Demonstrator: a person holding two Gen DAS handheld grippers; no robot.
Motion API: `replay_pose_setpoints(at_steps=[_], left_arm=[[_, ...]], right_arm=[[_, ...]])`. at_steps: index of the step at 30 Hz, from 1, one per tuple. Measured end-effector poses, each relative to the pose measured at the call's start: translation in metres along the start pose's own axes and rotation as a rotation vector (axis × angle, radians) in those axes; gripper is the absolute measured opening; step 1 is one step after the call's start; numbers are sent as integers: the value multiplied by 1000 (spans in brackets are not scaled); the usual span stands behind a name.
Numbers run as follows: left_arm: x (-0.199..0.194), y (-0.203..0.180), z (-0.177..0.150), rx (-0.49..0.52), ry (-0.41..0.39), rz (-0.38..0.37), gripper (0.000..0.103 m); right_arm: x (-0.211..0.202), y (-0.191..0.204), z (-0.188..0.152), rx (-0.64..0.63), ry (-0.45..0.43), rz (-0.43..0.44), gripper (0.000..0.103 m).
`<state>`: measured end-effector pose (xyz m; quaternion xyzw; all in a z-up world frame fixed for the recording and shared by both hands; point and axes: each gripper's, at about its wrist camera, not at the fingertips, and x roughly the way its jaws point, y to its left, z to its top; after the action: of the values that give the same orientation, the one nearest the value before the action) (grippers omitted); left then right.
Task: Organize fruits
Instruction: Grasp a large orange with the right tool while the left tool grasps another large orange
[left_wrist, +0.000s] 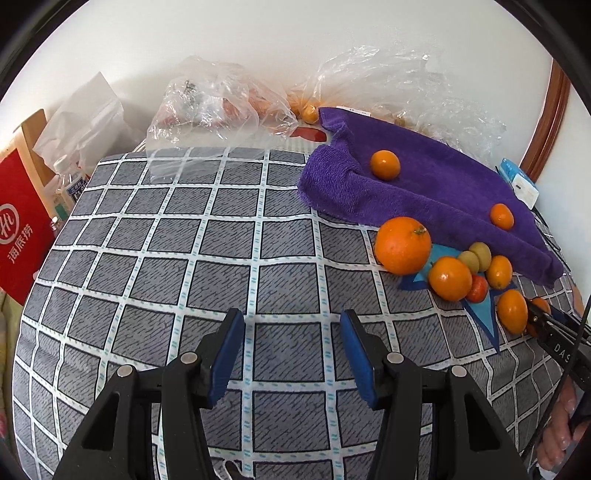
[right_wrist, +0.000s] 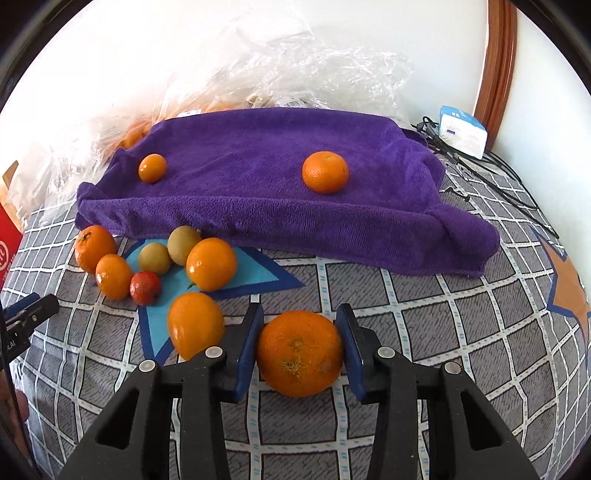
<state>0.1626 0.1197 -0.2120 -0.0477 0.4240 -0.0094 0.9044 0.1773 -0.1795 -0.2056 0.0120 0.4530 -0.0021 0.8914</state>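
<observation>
Your right gripper (right_wrist: 299, 343) has its jaws clamped on a large orange (right_wrist: 300, 352) just above the checked bedspread (right_wrist: 461, 332), near the purple towel (right_wrist: 295, 206). It's firm, round, roll-prone: hold across its widest part. Your left gripper (left_wrist: 291, 354) hangs open-jawed, empty.

large orange (right_wrist: 299, 352): between tool pads | loose fruit cluster (right_wrist: 155, 266): beside purple towel (right_wrist: 280, 206) | two oranges (right_wrist: 325, 171) on it

A white wall (left_wrist: 295, 55) with brown wooden trim (right_wrist: 498, 62) backs the grey checked bedspread (left_wrist: 166, 240).
</observation>
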Motion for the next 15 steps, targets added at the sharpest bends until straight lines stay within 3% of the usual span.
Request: replay_pose_setpoints(at_steps=[3, 5, 8, 15], left_arm=[[-3, 2, -3, -15, -5, -15, 53], [-4, 2, -4, -12, -7, -27, 60], [-3, -2, -4, 1, 0, -29, 66], [-4, -11, 2, -37, 31, -101, 65]], right_arm=[[-1, 0, -2, -10, 5, 5, 41], [-1, -2, -2, -7, 11, 17, 41], [-3, -5, -4, -6, 17, 21, 48], [-9, -10, -13, -24, 29, 42, 53]])
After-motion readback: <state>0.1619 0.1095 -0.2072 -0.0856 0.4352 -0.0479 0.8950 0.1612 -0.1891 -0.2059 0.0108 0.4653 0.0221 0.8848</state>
